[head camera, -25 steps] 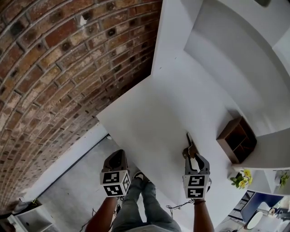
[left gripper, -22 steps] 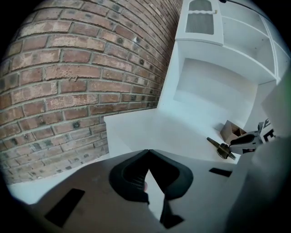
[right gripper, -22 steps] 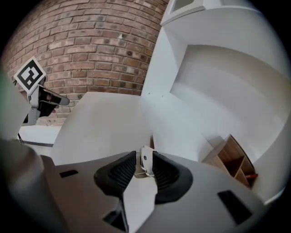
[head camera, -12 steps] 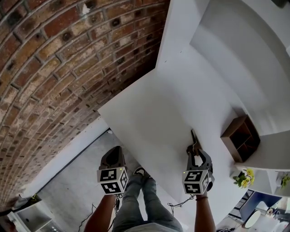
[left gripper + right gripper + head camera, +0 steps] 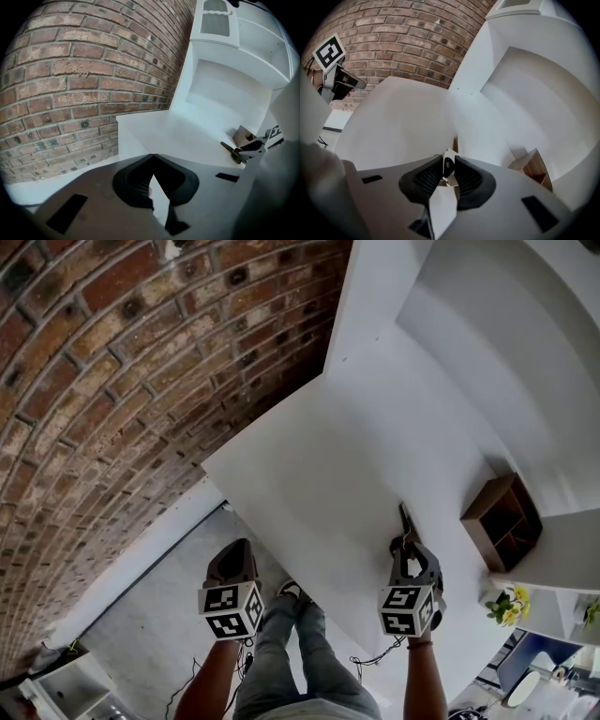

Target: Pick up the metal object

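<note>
The left gripper [image 5: 233, 551] is held off the near edge of the white table [image 5: 319, 456], beside the brick wall [image 5: 112, 381]. Its jaws are seen closed tip to tip in the left gripper view, with nothing between them. Its position is almost unchanged from one second ago.

At the right, the metal object [image 5: 404, 519] is clamped between the narrow-set jaws of the right gripper [image 5: 406, 542], with its slim end projecting forward over the table. The same clamp is shown in both earlier pictures. Only a small shift of gripper and object within the head view is recorded, and part of that is attributable to camera motion.

The grasp is therefore judged secure and the pick-up under way. Clearance from the table cannot be confirmed. The wooden box [image 5: 502, 521] stands well apart and is not considered an obstruction.
</note>
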`<state>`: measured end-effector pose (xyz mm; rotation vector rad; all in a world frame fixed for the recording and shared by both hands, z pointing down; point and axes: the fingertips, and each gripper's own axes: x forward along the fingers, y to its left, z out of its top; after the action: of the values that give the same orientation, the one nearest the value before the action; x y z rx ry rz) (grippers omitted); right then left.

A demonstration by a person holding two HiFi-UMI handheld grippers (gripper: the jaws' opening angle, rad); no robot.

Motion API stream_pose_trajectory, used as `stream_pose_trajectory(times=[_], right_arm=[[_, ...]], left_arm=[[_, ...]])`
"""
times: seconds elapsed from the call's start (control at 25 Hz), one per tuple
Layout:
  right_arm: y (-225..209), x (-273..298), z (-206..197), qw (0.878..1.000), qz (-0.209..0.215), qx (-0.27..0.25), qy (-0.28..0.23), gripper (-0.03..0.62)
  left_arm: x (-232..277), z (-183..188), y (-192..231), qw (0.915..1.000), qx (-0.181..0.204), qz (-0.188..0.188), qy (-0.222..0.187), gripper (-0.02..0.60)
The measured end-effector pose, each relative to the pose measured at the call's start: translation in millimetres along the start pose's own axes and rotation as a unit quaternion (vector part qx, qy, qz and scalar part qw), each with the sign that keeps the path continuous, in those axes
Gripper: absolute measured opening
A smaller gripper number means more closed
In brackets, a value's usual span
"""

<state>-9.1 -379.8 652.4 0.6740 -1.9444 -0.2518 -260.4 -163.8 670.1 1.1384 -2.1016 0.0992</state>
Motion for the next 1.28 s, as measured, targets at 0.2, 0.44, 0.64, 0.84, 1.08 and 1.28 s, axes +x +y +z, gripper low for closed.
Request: stream_pose_trajectory(times=[0.2,0.44,0.64,0.84,1.08,1.28], right_arm=[[0,1,0,1.000,-0.002,-0.007,0.002,0.075],[-4,-1,0,1.000,-0.002,-0.013,0.006,0.061],[-15,-3,1,1.000,-0.011,-0.015,0.003,0.038],[-23,-4,3,1.000,-0.017,-0.014,-0.002,0.020],[-30,-4,3,1.000,-0.018,-0.025,-0.005,0.010],[-36,-5,3,1.000,-0.011,-0.012,-0.015,0.008]], left_arm=[[1,0,-1,1.0000,0.000,-0.001,0.000,0.012],[0,3,-4,1.0000,0.001,-0.002,-0.001,0.012],[-3,5,-8,1.0000,-0.002,-0.004,-0.002,0.012],[-5,9,-13,1.0000,-0.001,-0.006,-0.005,0.012],[-6,15,-19,0.9999,0.003,-0.006,-0.010,0.012],[-9,20,-23,0.9999,0.009,-0.005,-0.010,0.012]])
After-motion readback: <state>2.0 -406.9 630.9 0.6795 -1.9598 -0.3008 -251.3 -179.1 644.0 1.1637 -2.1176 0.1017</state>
